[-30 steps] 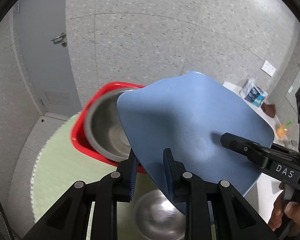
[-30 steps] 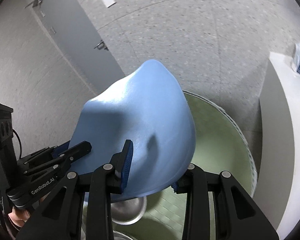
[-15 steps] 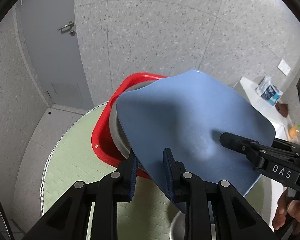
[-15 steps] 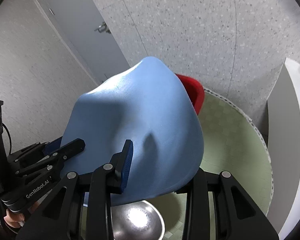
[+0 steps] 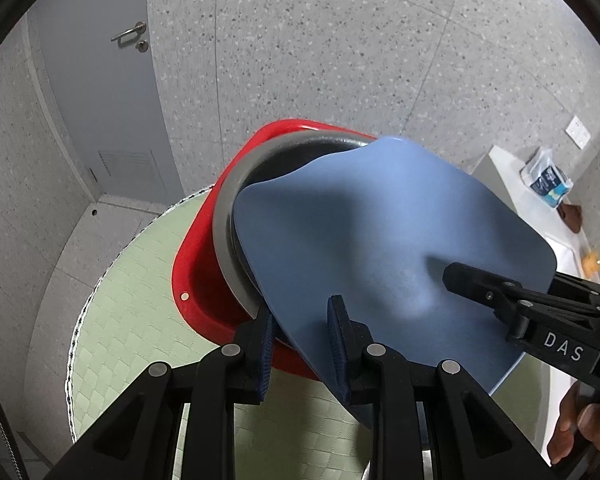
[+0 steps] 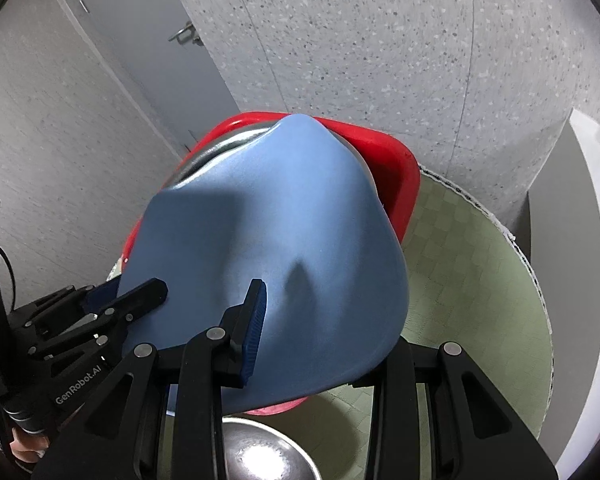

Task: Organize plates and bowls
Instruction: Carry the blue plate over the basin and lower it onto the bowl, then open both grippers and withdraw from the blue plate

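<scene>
While both my left gripper (image 5: 302,340) and right gripper (image 6: 320,320) clamp the blue plate (image 5: 380,240), it tilts forward over the steel bowl (image 5: 236,200) (nested in the red basin (image 5: 196,272)), directly ahead.

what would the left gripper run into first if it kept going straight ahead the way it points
Probably the metal bowl in the red basin, just beyond the blue plate that the left gripper clamps; depth is unclear.

Grey door (image 5: 100,92), green mat (image 6: 472,280), white counter (image 5: 512,184).
</scene>
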Demonstrator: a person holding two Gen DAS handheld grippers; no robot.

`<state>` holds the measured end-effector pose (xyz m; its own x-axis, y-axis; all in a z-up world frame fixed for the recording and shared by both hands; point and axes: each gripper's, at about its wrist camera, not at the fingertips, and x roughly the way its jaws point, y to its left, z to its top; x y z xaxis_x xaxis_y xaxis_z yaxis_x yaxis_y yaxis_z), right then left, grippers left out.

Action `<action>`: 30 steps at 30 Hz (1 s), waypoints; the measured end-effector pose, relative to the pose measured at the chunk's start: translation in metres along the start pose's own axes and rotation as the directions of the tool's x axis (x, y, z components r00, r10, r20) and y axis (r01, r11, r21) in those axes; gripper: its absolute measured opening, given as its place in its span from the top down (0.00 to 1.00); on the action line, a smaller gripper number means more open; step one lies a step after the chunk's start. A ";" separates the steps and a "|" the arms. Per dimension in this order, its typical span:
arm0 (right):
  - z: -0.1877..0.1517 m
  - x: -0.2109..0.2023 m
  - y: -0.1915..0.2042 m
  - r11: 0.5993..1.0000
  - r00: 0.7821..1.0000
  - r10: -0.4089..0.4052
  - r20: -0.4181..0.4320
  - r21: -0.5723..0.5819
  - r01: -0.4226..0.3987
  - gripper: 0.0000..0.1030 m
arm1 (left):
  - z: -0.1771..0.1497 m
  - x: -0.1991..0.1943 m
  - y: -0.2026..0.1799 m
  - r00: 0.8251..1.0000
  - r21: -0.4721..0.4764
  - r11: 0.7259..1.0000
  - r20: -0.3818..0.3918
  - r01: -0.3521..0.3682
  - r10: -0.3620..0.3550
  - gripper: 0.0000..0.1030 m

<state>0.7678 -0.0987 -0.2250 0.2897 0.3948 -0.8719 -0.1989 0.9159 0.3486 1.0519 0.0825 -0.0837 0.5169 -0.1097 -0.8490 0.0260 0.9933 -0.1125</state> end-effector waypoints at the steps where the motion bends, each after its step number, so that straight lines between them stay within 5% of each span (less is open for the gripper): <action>1: -0.001 0.000 0.001 1.000 1.000 0.000 0.002 0.001 0.000 0.66 | -0.002 -0.001 0.001 1.000 -0.001 1.000 0.001 0.001 -0.001 0.79; 16: -0.008 -0.018 -0.004 1.000 0.999 -0.015 0.033 0.020 0.014 0.54 | -0.013 -0.004 -0.004 0.999 0.009 1.000 0.017 -0.029 0.029 0.72; 20: -0.013 -0.020 -0.008 0.999 0.999 -0.024 0.038 0.030 0.023 0.52 | -0.018 -0.010 -0.009 0.998 0.014 0.999 0.037 -0.048 0.048 0.52; 26: -0.016 -0.023 -0.006 0.999 0.998 -0.028 0.052 0.027 0.026 0.48 | -0.027 -0.018 -0.010 0.998 0.004 0.999 0.043 -0.052 0.052 0.48; 30: -0.021 -0.027 -0.005 0.999 0.998 -0.017 0.062 0.030 0.015 0.48 | -0.035 -0.030 -0.007 0.996 -0.003 0.998 0.062 -0.065 0.065 0.32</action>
<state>0.7417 -0.1160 -0.2101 0.3507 0.3832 -0.8545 -0.1662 0.9234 0.3459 1.0068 0.0770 -0.0756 0.5698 -0.0421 -0.8207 -0.0104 0.9982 -0.0584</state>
